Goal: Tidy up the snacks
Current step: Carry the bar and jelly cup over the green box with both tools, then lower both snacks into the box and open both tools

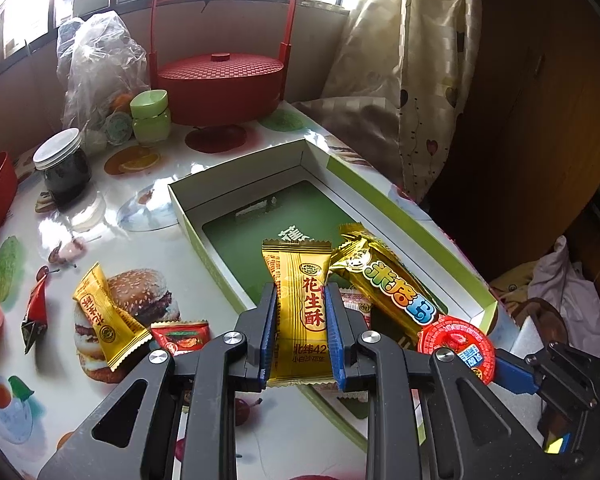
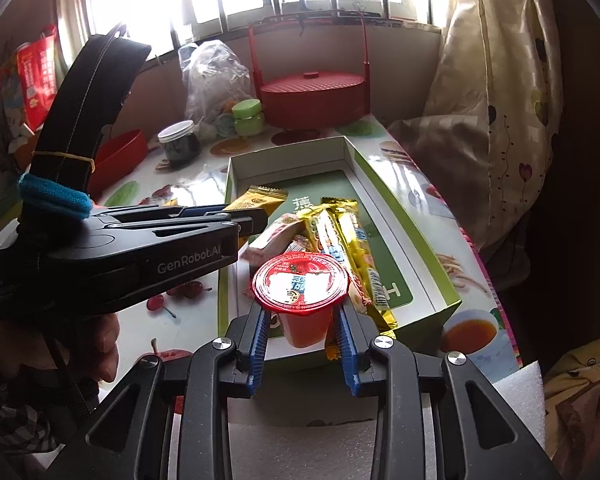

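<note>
Both wrist cams look steeply down, close over the open box [image 1: 236, 184] [image 2: 292, 156]; both share the red basket [image 1: 220, 84] [image 2: 312, 96].

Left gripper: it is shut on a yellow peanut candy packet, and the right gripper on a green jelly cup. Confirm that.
Not quite: the jelly cup in the right gripper is red-lidded and orange, as the right wrist view shows. The left gripper does clamp the yellow peanut candy packet.
</note>
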The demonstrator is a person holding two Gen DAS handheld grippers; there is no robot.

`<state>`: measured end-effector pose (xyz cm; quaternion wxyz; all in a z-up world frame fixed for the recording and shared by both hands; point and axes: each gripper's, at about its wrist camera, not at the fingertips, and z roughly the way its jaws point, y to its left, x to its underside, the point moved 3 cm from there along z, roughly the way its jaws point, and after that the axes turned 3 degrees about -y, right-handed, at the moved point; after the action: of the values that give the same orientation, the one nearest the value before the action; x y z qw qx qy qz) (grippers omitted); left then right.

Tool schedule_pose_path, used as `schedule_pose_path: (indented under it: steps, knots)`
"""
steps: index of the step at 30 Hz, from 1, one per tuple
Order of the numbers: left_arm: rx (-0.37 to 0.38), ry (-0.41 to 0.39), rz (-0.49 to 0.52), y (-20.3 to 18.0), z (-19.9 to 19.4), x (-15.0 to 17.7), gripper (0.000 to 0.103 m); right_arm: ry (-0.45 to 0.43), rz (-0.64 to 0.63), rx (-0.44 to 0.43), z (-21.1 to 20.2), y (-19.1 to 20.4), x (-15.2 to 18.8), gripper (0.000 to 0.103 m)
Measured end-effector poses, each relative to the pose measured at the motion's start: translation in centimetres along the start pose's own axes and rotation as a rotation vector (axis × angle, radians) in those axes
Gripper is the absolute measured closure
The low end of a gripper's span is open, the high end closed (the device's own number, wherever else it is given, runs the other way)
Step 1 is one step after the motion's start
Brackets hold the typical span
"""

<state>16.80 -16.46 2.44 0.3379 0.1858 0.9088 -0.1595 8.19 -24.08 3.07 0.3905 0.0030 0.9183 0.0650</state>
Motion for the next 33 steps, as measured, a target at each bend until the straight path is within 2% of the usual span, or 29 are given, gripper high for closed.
schedule_pose_path:
  steps: [3, 14, 21, 28, 33]
  knots:
    - [0.004, 0.004, 0.009, -0.1, 0.2, 0.0, 0.079, -0.003, -0.017, 0.026, 0.2, 0.0, 0.1, 0.072]
    - [0.006, 0.016, 0.007, -0.1, 0.8, 0.0, 0.078, 0.003, -0.010, 0.022, 0.9, -0.3, 0.0, 0.072]
    - [0.007, 0.023, 0.011, -0.1, 1.2, 0.1, 0.073, 0.017, 0.004, 0.042, 1.4, -0.8, 0.0, 0.072]
    - [0.002, 0.023, 0.016, -0.2, 1.4, 0.1, 0.072, 0.021, 0.005, 0.050, 1.7, -0.9, 0.0, 0.067]
    - [0.015, 0.024, 0.021, -0.4, 1.5, 0.0, 0.063, 0.018, 0.006, 0.062, 1.8, -1.1, 0.0, 0.064]
